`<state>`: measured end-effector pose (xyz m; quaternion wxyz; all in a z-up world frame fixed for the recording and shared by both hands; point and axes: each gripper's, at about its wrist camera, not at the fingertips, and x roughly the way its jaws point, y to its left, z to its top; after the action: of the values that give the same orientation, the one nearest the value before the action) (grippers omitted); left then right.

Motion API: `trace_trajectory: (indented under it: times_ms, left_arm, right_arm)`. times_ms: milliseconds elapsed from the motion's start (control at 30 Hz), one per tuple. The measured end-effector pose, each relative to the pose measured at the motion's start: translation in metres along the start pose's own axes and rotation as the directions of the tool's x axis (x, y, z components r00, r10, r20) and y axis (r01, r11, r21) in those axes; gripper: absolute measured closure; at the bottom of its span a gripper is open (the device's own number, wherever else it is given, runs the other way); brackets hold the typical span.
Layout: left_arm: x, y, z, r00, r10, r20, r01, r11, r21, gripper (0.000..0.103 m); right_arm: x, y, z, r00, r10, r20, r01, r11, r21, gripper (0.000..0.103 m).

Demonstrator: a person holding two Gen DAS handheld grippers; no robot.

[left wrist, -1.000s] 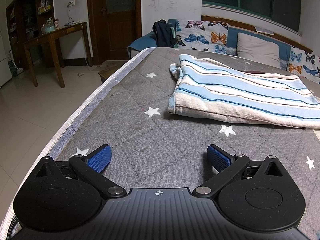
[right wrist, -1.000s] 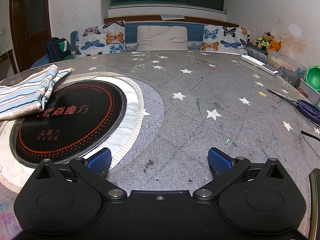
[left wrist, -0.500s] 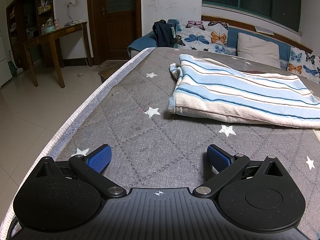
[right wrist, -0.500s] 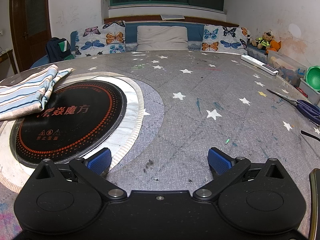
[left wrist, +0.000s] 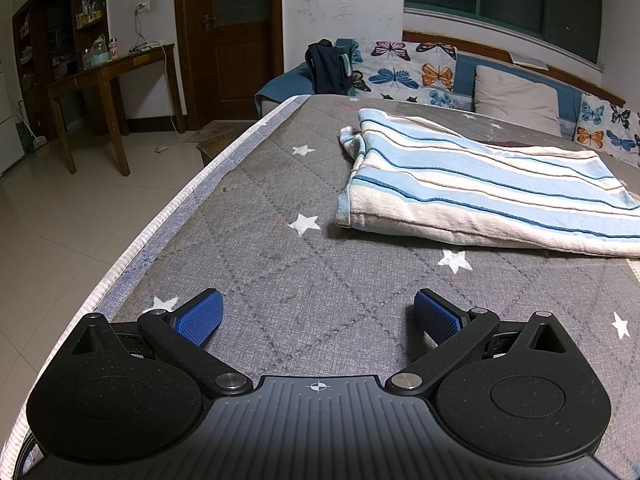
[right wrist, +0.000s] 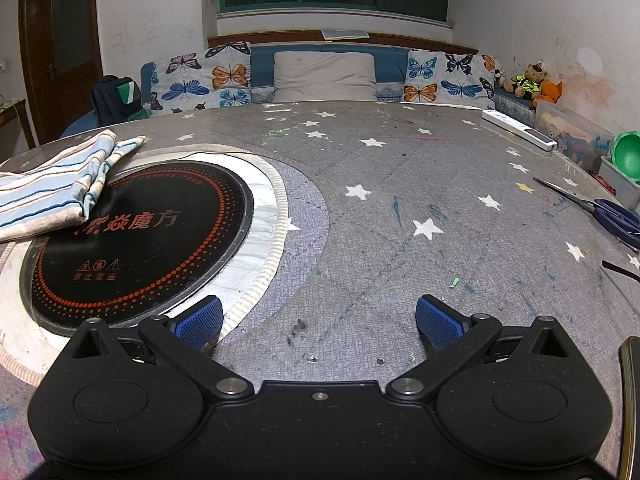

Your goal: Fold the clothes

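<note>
Grey starred table cover (left wrist: 304, 208) | striped folded cloth (left wrist: 480, 188) on it | butterfly cushions (right wrist: 200, 76) behind | both jaws spread, empty

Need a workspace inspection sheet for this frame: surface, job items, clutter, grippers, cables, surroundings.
Surface: grey star-print quilted table cover, stained; round black induction hob set into it.
Job's things: blue-and-white striped cloth, folded, one edge lying over the hob.
Clutter: blue-handled scissors, white remote, green bowl in a clear bin, at the right edge.
Grippers: left gripper and right gripper both have jaws open, holding nothing, short of the cloth.
Cables: a white cable hangs at the wooden side table.
Surroundings: butterfly-print cushions, dark backpack, brown door.
</note>
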<state>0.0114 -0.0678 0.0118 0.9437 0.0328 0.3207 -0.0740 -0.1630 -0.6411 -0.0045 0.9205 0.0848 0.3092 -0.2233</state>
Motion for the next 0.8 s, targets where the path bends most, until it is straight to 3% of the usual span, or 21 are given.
trace_trajectory:
  times_ms: [800]
  left_arm:
    - [0.0000,-0.0001,0.0000,1.000,0.000,0.000,0.000,1.000,0.000,0.000]
  right_arm:
    - [-0.0011,0.0003,-0.0001,1.000,-0.005,-0.002,0.005,1.000,-0.006,0.000]
